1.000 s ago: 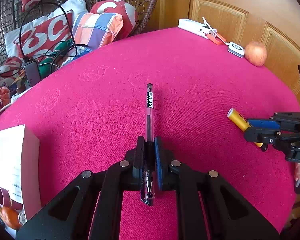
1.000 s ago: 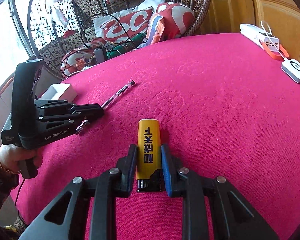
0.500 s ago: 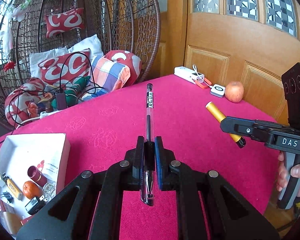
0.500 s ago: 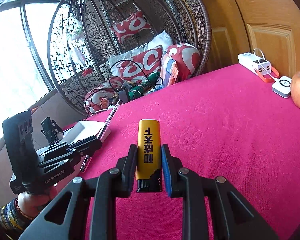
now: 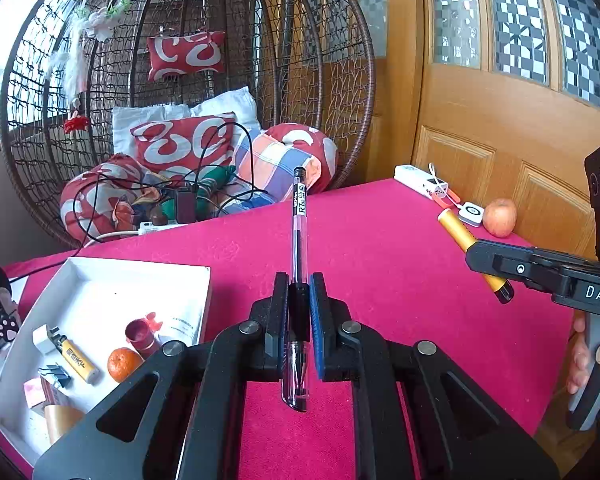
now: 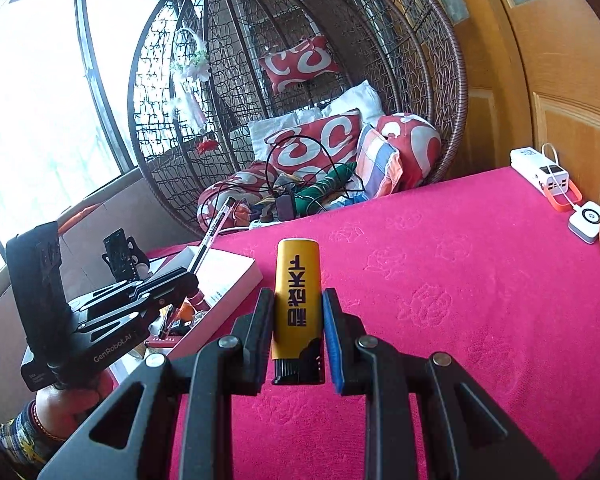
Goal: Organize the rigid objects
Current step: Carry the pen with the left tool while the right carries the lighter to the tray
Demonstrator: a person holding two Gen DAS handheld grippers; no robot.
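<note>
Left gripper: jaws clamped on a clear-barrelled gel pen, held above the pink tablecloth, cap end pointing away from the camera.

Right gripper: jaws clamped on a yellow lighter with black lettering, black head toward the camera, held above the cloth.

White box: open, at the table's left edge, beside the left gripper. Contents: second yellow lighter, tangerine, black binder clip, small red cylinder.

Far right of table: apple, white power bank, small white square device.
</note>
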